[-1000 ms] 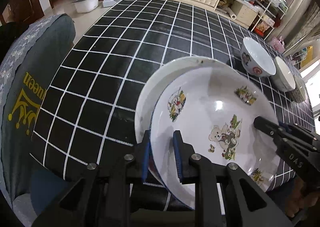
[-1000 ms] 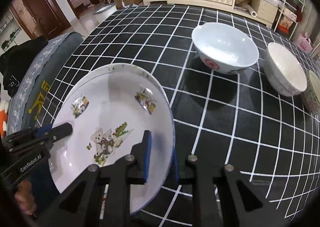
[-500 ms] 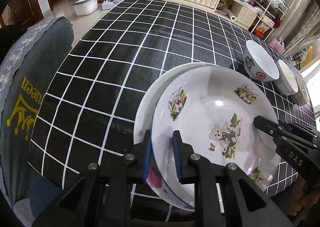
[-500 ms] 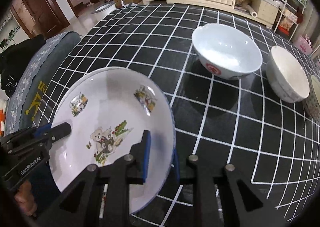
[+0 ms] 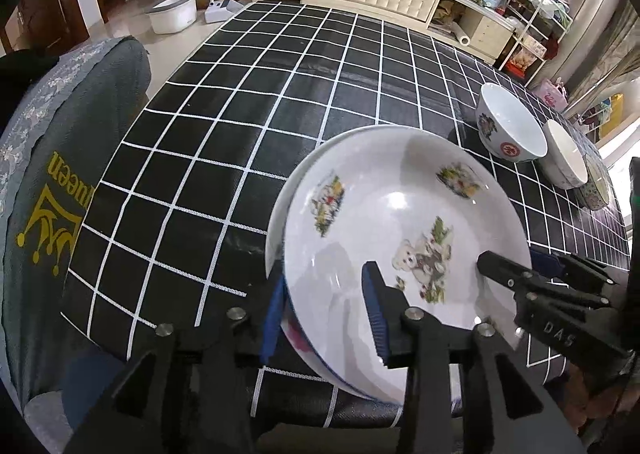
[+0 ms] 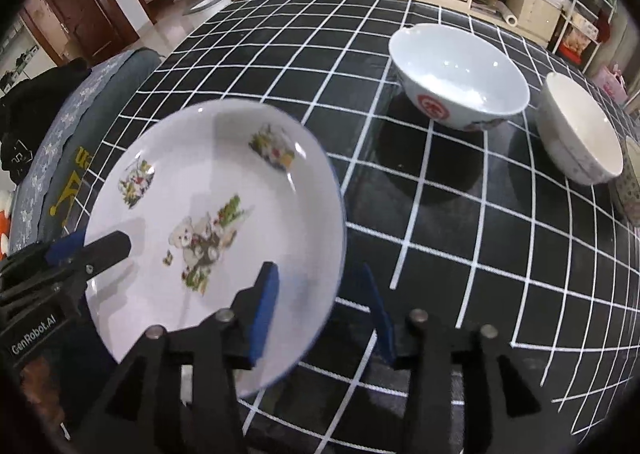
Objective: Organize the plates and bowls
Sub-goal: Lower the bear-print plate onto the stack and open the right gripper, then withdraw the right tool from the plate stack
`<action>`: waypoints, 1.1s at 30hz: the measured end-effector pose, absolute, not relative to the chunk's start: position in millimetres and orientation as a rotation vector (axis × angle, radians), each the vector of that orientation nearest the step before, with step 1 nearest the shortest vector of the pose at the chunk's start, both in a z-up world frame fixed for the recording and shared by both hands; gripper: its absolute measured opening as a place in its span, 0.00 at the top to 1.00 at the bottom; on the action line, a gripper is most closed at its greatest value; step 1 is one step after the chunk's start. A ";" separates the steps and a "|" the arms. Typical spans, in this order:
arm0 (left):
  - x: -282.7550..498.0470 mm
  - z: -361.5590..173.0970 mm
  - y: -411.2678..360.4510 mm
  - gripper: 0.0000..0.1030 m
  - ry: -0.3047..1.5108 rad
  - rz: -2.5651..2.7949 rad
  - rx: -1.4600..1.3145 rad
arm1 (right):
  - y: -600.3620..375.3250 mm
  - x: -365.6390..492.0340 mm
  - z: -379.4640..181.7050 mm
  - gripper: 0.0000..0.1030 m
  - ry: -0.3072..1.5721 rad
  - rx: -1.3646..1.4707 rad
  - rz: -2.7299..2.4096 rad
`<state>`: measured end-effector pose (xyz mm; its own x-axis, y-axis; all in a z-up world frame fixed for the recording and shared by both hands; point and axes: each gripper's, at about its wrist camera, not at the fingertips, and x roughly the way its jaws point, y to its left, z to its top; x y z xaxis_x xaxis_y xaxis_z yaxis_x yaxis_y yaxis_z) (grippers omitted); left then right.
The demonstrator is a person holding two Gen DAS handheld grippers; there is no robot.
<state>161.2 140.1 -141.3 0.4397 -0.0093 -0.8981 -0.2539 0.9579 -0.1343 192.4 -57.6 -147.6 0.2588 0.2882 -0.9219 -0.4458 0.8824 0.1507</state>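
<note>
Bright indoor light; glare on plate [image 5: 400, 214]; motion blur; fisheye-dark corners.

Your tablecloth [image 5: 248, 102] is black with a white grid of thin lines. The plate [image 5: 400, 222] on top is white, printed with a brown teddy bear among green leaves and smaller green-and-yellow motifs, and edged by a thin blue line. The larger bowl [image 6: 456, 74] is white with a red round emblem on its side; the bowl [image 6: 576, 126] beside it is plain cream-white. Your gripper pads [image 6: 264, 310] are blue on black fingers. The chair cover [image 5: 60, 182] is grey-green with a yellow crown and lettering.
</note>
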 end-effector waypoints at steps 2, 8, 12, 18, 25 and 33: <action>159.3 -141.3 138.3 0.66 1.111 0.155 -0.260 | -61.6 191.6 -146.4 0.50 1.214 -0.141 0.494; 152.0 -132.8 131.3 0.52 1.111 0.186 -0.225 | -70.1 189.8 -138.8 0.47 1.204 -0.125 0.491; 148.1 -124.3 128.8 0.52 1.100 0.195 -0.208 | -73.5 185.7 -129.0 0.47 1.183 -0.111 0.495; 142.6 -102.9 119.5 0.52 1.062 0.180 -0.199 | -84.0 178.2 -106.8 0.46 1.133 -0.091 0.499; 144.9 -76.6 97.6 0.52 1.010 0.138 -0.172 | -107.6 178.2 -80.6 0.45 1.069 -0.069 0.478; 162.7 -53.2 64.1 0.52 0.971 0.066 -0.127 | -136.2 186.0 -57.5 0.42 1.018 -0.054 0.429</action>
